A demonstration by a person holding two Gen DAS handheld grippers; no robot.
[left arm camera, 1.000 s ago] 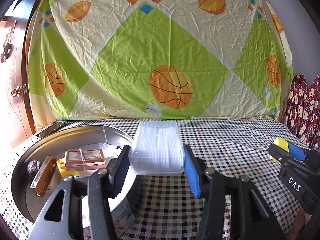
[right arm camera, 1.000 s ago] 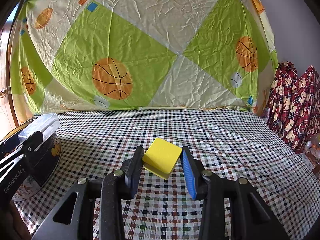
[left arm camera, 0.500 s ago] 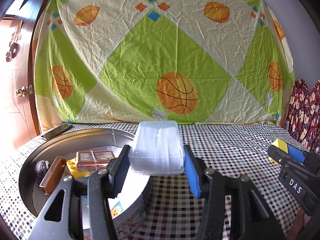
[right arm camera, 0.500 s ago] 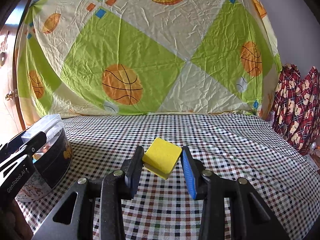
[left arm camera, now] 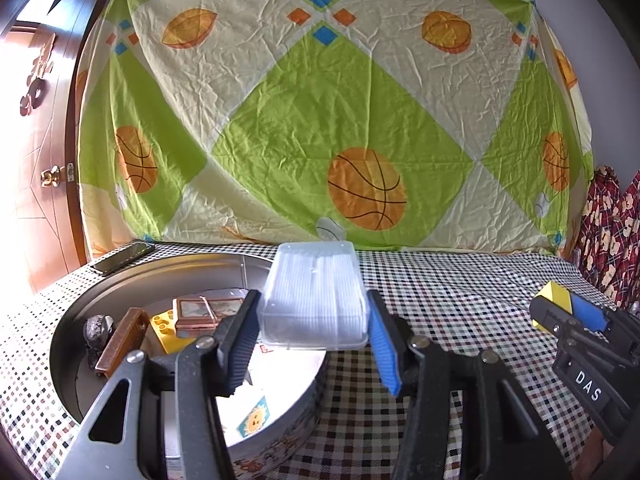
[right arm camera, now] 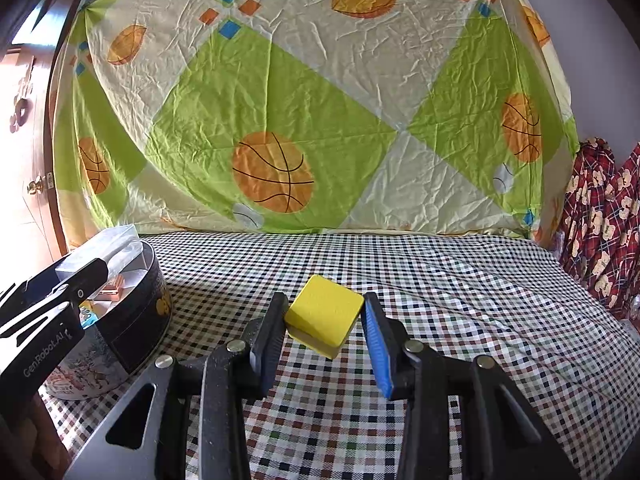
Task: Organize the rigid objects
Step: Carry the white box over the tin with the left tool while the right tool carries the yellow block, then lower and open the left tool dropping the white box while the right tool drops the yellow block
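Observation:
My left gripper is shut on a clear plastic box, held over the right part of a round metal tin. Inside the tin lie a brown comb, a copper-framed case, a yellow toy brick and a dark lump. My right gripper is shut on a yellow block, held above the checkered cloth. In the right wrist view the tin stands at the left with the left gripper and its clear box over it. The right gripper shows at the left wrist view's right edge.
A dark phone lies behind the tin near the table's left edge. A green and cream sheet with basketballs hangs behind the table. A wooden door is at the left, red patterned fabric at the right.
Both grippers have drifted to the left with their loads. The clear box now sits further over the tin, and the tin looms larger in the right wrist view.

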